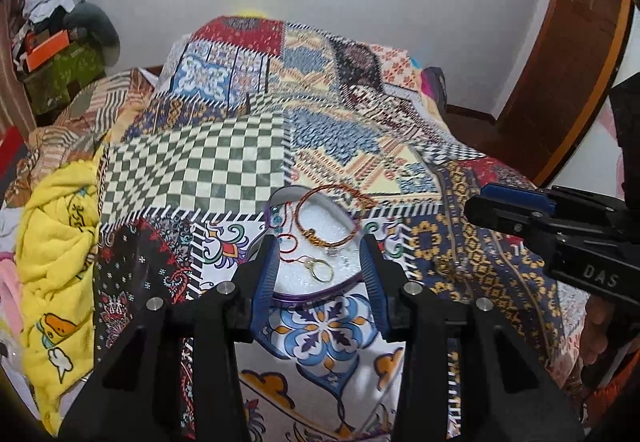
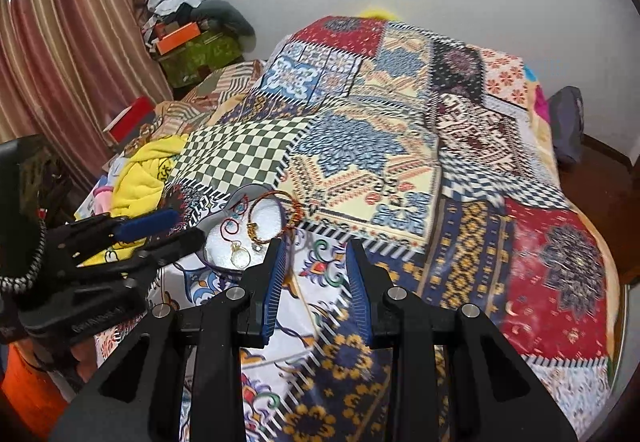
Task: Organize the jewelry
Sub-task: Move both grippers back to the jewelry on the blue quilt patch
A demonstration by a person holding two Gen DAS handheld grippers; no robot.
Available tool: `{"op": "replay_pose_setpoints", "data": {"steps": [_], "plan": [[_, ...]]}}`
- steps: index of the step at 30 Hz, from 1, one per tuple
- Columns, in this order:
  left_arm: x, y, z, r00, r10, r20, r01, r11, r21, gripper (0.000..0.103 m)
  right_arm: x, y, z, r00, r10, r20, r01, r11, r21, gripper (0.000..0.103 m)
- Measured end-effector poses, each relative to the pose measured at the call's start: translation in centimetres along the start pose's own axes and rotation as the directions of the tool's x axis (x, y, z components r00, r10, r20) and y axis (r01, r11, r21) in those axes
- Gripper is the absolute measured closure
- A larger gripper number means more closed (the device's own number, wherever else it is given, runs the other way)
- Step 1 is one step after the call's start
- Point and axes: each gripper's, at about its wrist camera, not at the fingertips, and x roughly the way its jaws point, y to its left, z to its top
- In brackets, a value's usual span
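A shallow purple-rimmed tray (image 1: 320,296) with a white lining lies on the patchwork bedspread. In it lie a red-and-gold bracelet (image 1: 332,214), a gold ring (image 1: 322,270) and a thin red cord (image 1: 286,242). My left gripper (image 1: 320,262) is open and empty, its fingers on either side of the tray's near part. My right gripper (image 2: 316,262) is open and empty over the bedspread just right of the tray (image 2: 218,266); it shows from the side in the left wrist view (image 1: 504,206). A small gold piece (image 1: 444,264) lies on the blue-and-gold patch.
The patchwork bedspread (image 1: 320,114) covers the whole bed. A yellow towel (image 1: 60,242) lies at the left edge. Boxes and clothes (image 1: 60,50) are piled in the far left corner by a curtain (image 2: 60,62). A wooden door frame (image 1: 560,82) stands at the right.
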Motion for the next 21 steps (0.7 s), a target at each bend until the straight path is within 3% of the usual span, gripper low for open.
{"op": "replay_pose_setpoints", "data": {"steps": [5, 12, 21], "plan": [[-1.0, -1.6, -0.4, 1.000, -0.009, 0.007, 0.008, 0.999, 0.038, 0.062, -1.6, -1.4, -1.3, 0.999, -0.041, 0.003, 0.040, 0.999, 0.020, 0.075], [0.5, -4.2, -2.3, 0.997, -0.044, -0.058, 0.048, 0.997, 0.065, 0.062, -2.3, -3.7, -3.9, 0.997, -0.062, -0.040, 0.064, 0.996, 0.068, 0.075], [3.2, -5.8, -5.8, 0.981, -0.097, -0.167, 0.106, 0.993, 0.045, 0.062, -0.7, -4.7, -8.2, 0.988, -0.008, -0.155, 0.026, 0.993, 0.117, 0.075]]}}
